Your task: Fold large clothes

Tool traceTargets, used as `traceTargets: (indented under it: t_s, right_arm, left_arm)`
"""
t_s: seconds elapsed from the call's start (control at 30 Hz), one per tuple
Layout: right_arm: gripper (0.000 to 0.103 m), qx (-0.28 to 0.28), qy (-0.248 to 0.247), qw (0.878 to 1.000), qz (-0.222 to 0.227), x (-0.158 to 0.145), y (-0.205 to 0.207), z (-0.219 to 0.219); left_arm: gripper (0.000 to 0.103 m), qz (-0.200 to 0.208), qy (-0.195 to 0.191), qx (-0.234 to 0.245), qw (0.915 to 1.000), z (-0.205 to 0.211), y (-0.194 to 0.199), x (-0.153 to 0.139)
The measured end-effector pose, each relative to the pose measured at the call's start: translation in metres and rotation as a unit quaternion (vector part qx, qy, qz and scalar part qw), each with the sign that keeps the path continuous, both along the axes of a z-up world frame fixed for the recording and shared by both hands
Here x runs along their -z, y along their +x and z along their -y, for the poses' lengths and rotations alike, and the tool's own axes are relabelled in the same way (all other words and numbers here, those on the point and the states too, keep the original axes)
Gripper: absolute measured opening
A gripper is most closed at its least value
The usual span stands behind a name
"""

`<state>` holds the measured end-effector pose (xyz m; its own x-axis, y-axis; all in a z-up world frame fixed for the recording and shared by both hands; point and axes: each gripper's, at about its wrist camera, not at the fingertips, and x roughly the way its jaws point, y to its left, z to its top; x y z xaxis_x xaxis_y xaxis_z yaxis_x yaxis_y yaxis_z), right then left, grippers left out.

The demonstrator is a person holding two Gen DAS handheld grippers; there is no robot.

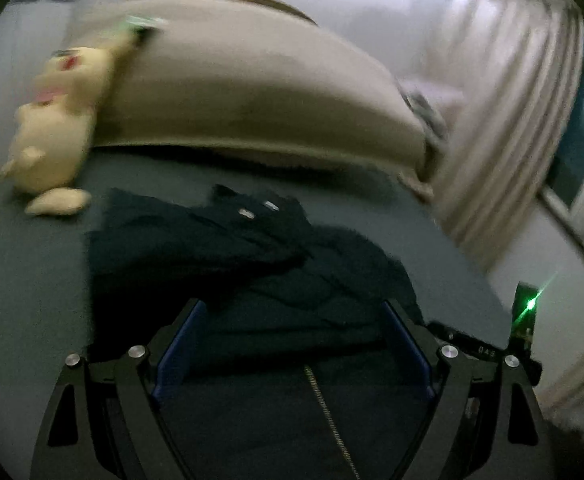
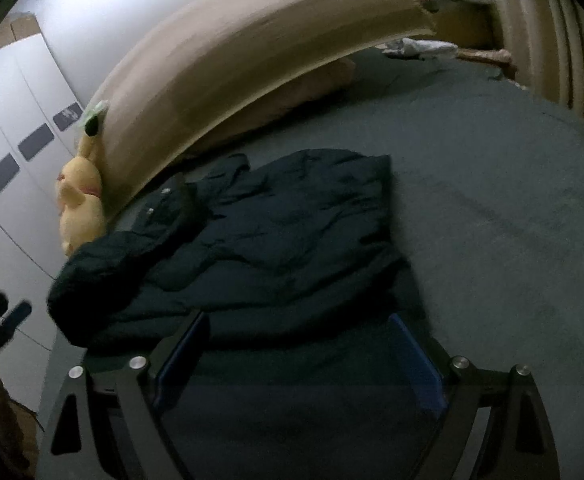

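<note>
A dark padded jacket (image 1: 252, 264) lies crumpled on the grey-blue bed sheet (image 1: 32, 272). Two snaps show near its far edge and a zipper (image 1: 328, 412) runs close below the camera. My left gripper (image 1: 292, 306) hovers over the jacket's near part, its blue pads (image 1: 180, 348) wide apart and pressing on nothing. In the right wrist view the jacket (image 2: 272, 232) spreads from the bed's left edge toward the middle. My right gripper (image 2: 298, 318) is open above its near hem, holding nothing.
A yellow plush toy (image 1: 52, 120) (image 2: 80, 204) leans against the beige headboard (image 1: 252, 80) (image 2: 252, 60). Striped curtains (image 1: 512, 120) and a window are on the right. A white wardrobe (image 2: 12, 120) lines the left. Loose items (image 2: 424, 46) lie at the bed's far end.
</note>
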<state>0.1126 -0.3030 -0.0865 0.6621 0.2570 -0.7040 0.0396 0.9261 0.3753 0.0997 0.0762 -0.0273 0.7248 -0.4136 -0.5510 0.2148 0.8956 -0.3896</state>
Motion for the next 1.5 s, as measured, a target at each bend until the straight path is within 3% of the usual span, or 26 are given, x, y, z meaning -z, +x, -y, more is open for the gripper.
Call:
traceTargets:
  t_s: [0.1, 0.17, 0.3, 0.4, 0.57, 0.63, 0.7, 0.73, 0.77, 0.87, 0.93, 1.07, 1.17, 1.27, 1.5]
  right_arm:
    - [0.092, -0.025, 0.047, 0.999, -0.010, -0.004, 0.015, -0.015]
    - [0.092, -0.039, 0.105, 0.993, -0.020, -0.005, 0.033, -0.029]
    - [0.092, -0.055, 0.233, 0.969, -0.055, 0.004, 0.090, -0.061]
    - [0.092, -0.047, 0.285, 0.952, -0.100, 0.023, 0.128, -0.086]
    - [0.091, -0.014, 0.243, 0.964, -0.109, 0.038, 0.173, -0.116]
    - [0.083, -0.005, 0.229, 0.967, -0.115, 0.044, 0.187, -0.123]
    - [0.062, 0.000, 0.200, 0.971, -0.129, 0.048, 0.198, -0.129]
    - [0.048, 0.003, 0.177, 0.975, -0.138, 0.050, 0.202, -0.133]
    - [0.027, 0.002, 0.156, 0.978, -0.141, 0.052, 0.206, -0.135]
    - [0.013, -0.027, 0.103, 0.990, -0.092, 0.018, 0.200, -0.148]
    - [0.011, -0.056, 0.060, 0.996, -0.037, -0.024, 0.187, -0.156]
    - [0.010, -0.085, 0.030, 0.994, 0.054, -0.108, 0.149, -0.151]
    - [0.010, -0.080, 0.017, 0.993, 0.080, -0.132, 0.121, -0.132]
    - [0.010, -0.065, -0.012, 0.994, 0.083, -0.120, 0.098, -0.117]
    - [0.010, -0.005, -0.030, 1.000, 0.005, -0.014, 0.071, -0.061]
  left_arm:
    - [0.091, 0.003, -0.024, -0.086, 0.9960, -0.052, -0.022, 0.012]
    - [0.091, -0.024, -0.046, -0.141, 0.9886, -0.089, -0.034, 0.030]
    - [0.091, -0.047, -0.078, -0.183, 0.9790, -0.123, -0.055, 0.054]
    - [0.091, -0.044, -0.090, -0.205, 0.9736, -0.143, -0.081, 0.061]
    - [0.091, -0.040, -0.093, -0.233, 0.9671, -0.165, -0.108, 0.069]
    - [0.091, -0.043, -0.103, -0.247, 0.9627, -0.176, -0.109, 0.077]
    - [0.091, -0.048, -0.109, -0.253, 0.9602, -0.182, -0.113, 0.083]
    - [0.091, -0.048, -0.111, -0.257, 0.9588, -0.183, -0.113, 0.084]
    - [0.091, -0.049, -0.113, -0.259, 0.9581, -0.184, -0.114, 0.084]
    - [0.091, -0.039, -0.107, -0.259, 0.9591, -0.185, -0.117, 0.081]
    - [0.091, -0.035, -0.098, -0.260, 0.9600, -0.186, -0.120, 0.079]
    - [0.091, -0.032, -0.099, -0.260, 0.9601, -0.182, -0.112, 0.069]
    - [0.091, -0.022, -0.090, -0.248, 0.9644, -0.168, -0.102, 0.057]
    - [0.091, -0.015, -0.074, -0.232, 0.9697, -0.151, -0.086, 0.044]
    - [0.091, -0.011, -0.021, -0.206, 0.9782, -0.120, -0.037, 0.021]
